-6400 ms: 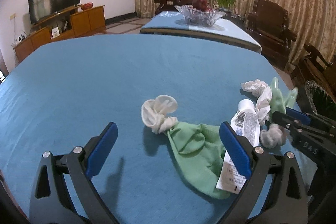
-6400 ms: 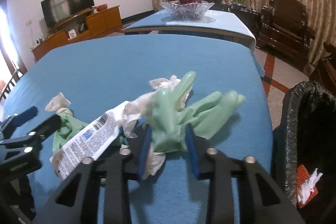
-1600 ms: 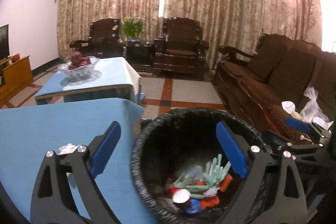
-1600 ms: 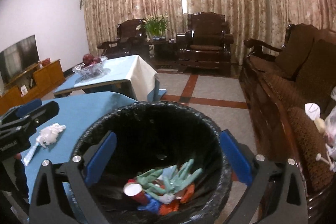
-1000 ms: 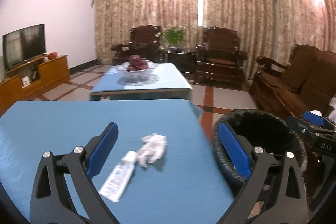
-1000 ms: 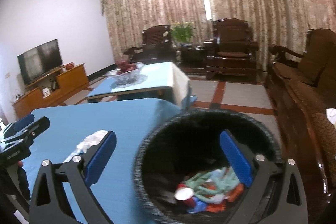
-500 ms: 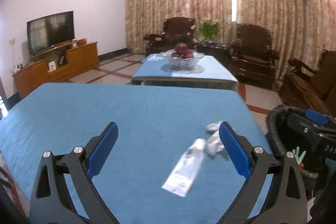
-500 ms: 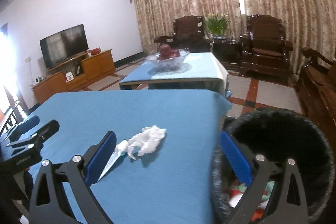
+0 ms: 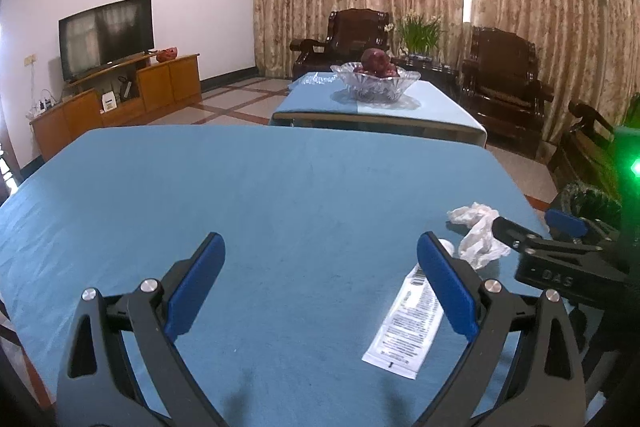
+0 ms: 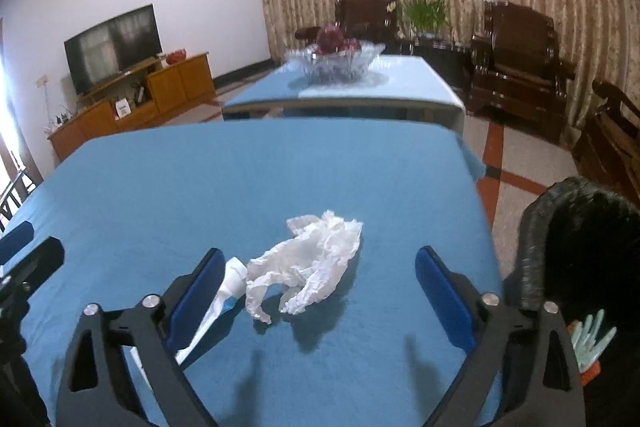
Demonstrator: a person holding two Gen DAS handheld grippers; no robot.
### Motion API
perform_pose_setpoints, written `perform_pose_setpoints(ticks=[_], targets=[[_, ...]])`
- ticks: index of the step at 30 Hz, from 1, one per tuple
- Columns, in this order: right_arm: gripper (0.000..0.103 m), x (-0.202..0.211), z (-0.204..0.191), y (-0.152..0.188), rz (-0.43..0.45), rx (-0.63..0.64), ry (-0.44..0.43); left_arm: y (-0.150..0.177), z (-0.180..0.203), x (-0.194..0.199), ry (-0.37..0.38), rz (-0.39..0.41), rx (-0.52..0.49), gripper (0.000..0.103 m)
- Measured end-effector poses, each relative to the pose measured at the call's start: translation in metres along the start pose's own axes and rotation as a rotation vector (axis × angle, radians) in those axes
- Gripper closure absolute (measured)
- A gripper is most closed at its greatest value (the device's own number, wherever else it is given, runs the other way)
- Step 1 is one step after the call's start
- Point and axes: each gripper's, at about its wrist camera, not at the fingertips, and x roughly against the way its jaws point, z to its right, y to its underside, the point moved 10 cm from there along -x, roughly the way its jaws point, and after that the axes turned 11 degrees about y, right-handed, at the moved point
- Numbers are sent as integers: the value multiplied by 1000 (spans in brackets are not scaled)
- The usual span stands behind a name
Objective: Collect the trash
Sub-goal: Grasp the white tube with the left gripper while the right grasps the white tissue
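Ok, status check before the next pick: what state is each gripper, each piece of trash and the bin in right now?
Left gripper: open, empty, above the table.
Right gripper: open, empty, lined up on the glove.
White glove: crumpled, lying on the blue table.
Toothpaste tube: flattened, lying beside the glove.
Trash bin: open, lined with a black bag, green glove inside.
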Motion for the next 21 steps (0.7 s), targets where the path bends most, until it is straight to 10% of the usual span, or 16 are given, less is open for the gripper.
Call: perform_pose_setpoints(ticks=[8,16,21], targets=[[30,-30,-13,18,-104,42,-11,8,-3,-26,9,-31,18,9],[86,-31,-15,27,-157,22,-97,18,4,-42,27,-70,27,9],[91,-17,-5,24,-124,34,-90,29,22,-51,66,-107,20,9]])
